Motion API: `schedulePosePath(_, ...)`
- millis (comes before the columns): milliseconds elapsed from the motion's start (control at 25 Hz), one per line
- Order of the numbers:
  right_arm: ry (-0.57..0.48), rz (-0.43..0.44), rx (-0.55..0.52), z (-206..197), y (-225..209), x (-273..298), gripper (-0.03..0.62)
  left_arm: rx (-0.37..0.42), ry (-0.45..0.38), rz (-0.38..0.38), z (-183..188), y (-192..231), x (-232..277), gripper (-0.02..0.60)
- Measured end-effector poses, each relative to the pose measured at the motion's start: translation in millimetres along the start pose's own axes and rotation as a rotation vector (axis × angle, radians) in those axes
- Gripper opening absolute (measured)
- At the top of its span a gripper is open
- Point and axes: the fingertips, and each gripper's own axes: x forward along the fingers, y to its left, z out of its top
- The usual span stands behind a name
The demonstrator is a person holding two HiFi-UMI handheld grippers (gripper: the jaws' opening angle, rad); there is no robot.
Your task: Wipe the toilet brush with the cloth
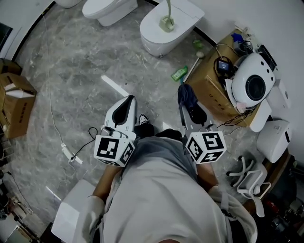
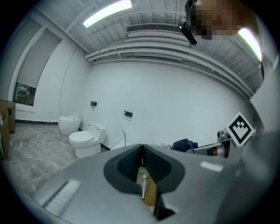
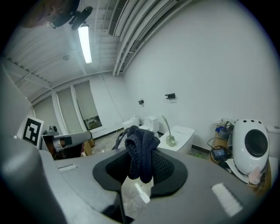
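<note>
The toilet brush [image 1: 167,14] stands upright in a green holder [image 1: 166,23] on the closed lid of a white toilet [image 1: 159,35] at the far end of the floor. It also shows in the right gripper view, as the brush [image 3: 166,127] on the toilet [image 3: 180,134]. A dark blue knitted cloth [image 1: 186,95] hangs bunched from my right gripper [image 1: 186,102], which is shut on it. The same cloth [image 3: 141,146] drapes over the jaws of that gripper [image 3: 139,156]. My left gripper [image 1: 128,100] is shut with nothing in it; its jaws [image 2: 141,148] meet in a thin line. Both grippers are well short of the toilet.
A second white toilet [image 1: 108,9] stands to the left. A cardboard box [image 1: 212,88] at the right carries cables and a round white device [image 1: 253,85]. A green bottle [image 1: 179,74] and a white stick [image 1: 193,67] lie beside it. Another carton [image 1: 16,102] stands at the left; a cable [image 1: 54,123] crosses the marble floor.
</note>
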Motion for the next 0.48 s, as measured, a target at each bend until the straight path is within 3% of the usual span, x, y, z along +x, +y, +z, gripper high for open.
schedulePosePath(200, 0.005, -0.005, -0.004, 13.5, 8.5, 33.1, 0.092, -0.015, -0.002, 0.014, 8.9, 37.4, 15.5, 0.0)
schedulePosePath(480, 0.01, -0.015, -0.004, 30.5, -6.6, 69.1, 0.092, -0.014, -0.002, 0.018, 23.2, 58.3, 48.6, 0.0)
